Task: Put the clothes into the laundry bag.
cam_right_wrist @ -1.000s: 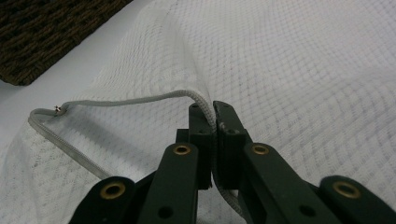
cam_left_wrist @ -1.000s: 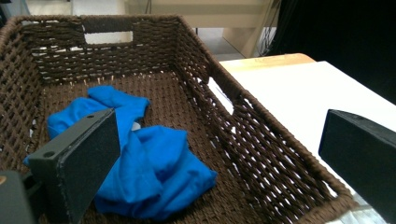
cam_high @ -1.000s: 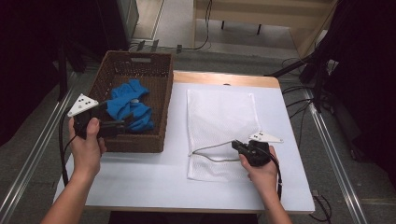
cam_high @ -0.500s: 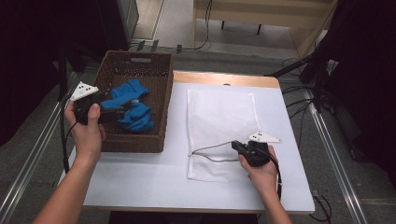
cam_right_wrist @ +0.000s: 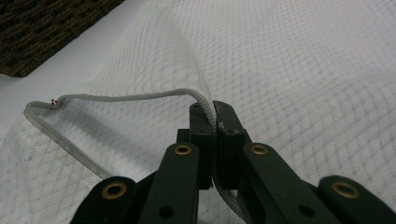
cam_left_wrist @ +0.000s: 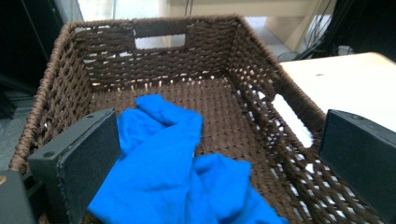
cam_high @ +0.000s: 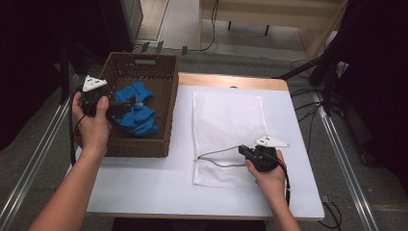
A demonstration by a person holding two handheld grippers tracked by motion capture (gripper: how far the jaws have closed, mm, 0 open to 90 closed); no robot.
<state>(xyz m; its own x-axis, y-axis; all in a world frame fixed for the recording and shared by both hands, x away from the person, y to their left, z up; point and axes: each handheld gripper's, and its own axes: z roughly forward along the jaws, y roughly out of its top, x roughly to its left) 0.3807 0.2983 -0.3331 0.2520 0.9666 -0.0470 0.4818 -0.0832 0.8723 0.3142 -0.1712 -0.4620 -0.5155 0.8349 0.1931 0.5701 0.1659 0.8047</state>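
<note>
The left tongs (cam_left_wrist: 205,158) are hanging wide open over the blue cloth (cam_left_wrist: 187,177) in the basket (cam_high: 163,72); the right tongs (cam_right_wrist: 214,122) are pinching the mesh bag's (cam_high: 226,120) cord (cam_right_wrist: 126,97) on the worktop (cam_high: 144,183).

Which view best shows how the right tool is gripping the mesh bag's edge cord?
The right gripper view: the right tool is shut on the mesh bag's cord, close up. The high view shows the cord small, lifted at the tool.

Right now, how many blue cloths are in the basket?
1 that I can tell: a crumpled blue cloth lying in the basket, beside the open left gripper. Its folds could hide another.
</note>
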